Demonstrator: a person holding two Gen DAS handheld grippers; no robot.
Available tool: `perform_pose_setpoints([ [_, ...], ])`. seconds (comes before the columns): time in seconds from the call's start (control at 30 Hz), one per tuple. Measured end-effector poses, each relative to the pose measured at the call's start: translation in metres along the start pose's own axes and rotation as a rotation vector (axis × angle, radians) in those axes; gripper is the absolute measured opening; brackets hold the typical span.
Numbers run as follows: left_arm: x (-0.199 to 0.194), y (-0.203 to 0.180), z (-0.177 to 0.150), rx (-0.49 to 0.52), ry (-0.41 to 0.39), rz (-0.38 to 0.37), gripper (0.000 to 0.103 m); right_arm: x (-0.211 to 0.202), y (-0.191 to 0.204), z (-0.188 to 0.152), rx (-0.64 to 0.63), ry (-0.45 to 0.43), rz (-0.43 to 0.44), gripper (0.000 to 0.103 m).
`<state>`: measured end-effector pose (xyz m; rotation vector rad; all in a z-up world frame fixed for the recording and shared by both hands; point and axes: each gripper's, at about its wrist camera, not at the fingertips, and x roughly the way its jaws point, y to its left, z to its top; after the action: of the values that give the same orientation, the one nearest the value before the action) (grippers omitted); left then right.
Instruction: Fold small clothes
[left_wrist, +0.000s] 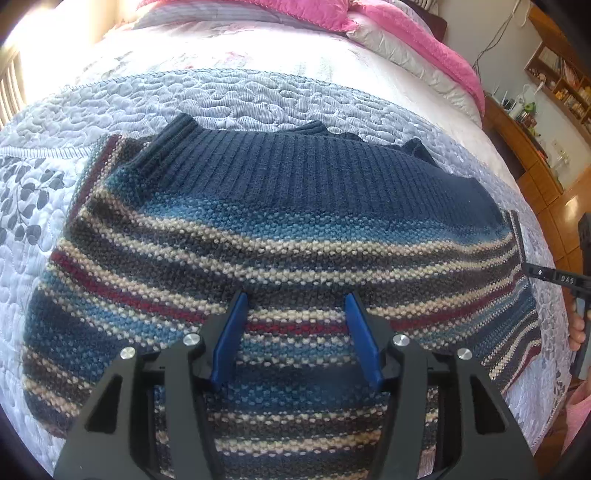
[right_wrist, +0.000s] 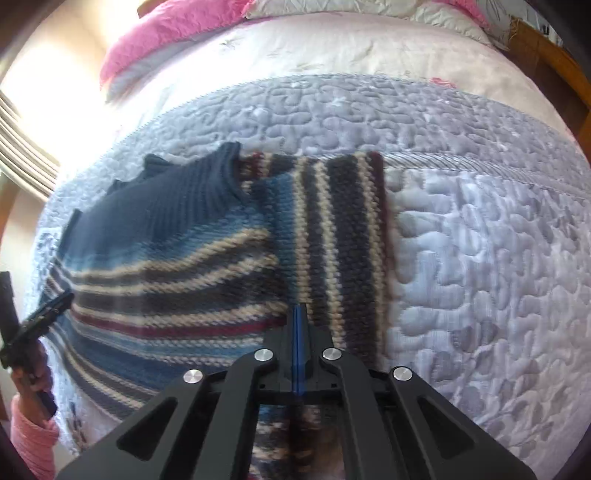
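A knitted sweater with a navy ribbed band and blue, cream, grey and dark red stripes lies spread flat on the bed. My left gripper hovers open just above its striped middle, and nothing is between the blue fingers. In the right wrist view the sweater lies to the left, with one striped part folded over so its stripes run lengthwise. My right gripper is shut above that part, pads pressed together with no cloth showing between them.
The sweater rests on a pale quilted bedspread, with pink bedding and pillows behind. A wooden shelf and desk stand to the right of the bed. The other gripper and a hand in a pink sleeve show at the left edge.
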<state>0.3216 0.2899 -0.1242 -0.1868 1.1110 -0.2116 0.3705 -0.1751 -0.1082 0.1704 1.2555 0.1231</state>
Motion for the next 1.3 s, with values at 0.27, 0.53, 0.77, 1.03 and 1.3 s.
perform_pose_setpoints([
  [0.27, 0.003, -0.006, -0.002, 0.022, -0.013, 0.025, 0.058, -0.013, -0.021, 0.002, 0.059, -0.053, 0.143, 0.027],
  [0.53, 0.005, -0.004, -0.002, 0.021, -0.013, 0.004, 0.059, -0.023, -0.019, 0.013, 0.087, -0.072, 0.260, 0.044],
  [0.77, 0.007, -0.004, -0.002, 0.023, -0.004, 0.001, 0.059, 0.011, 0.006, 0.014, 0.029, 0.007, 0.285, 0.014],
  [1.03, 0.008, -0.002, -0.001, 0.035, -0.003, -0.002, 0.060, 0.017, -0.013, 0.002, 0.063, -0.006, 0.214, 0.011],
  [1.3, 0.012, -0.003, -0.003, 0.047, -0.012, 0.010, 0.060, 0.026, -0.011, -0.004, 0.073, -0.020, 0.184, 0.012],
])
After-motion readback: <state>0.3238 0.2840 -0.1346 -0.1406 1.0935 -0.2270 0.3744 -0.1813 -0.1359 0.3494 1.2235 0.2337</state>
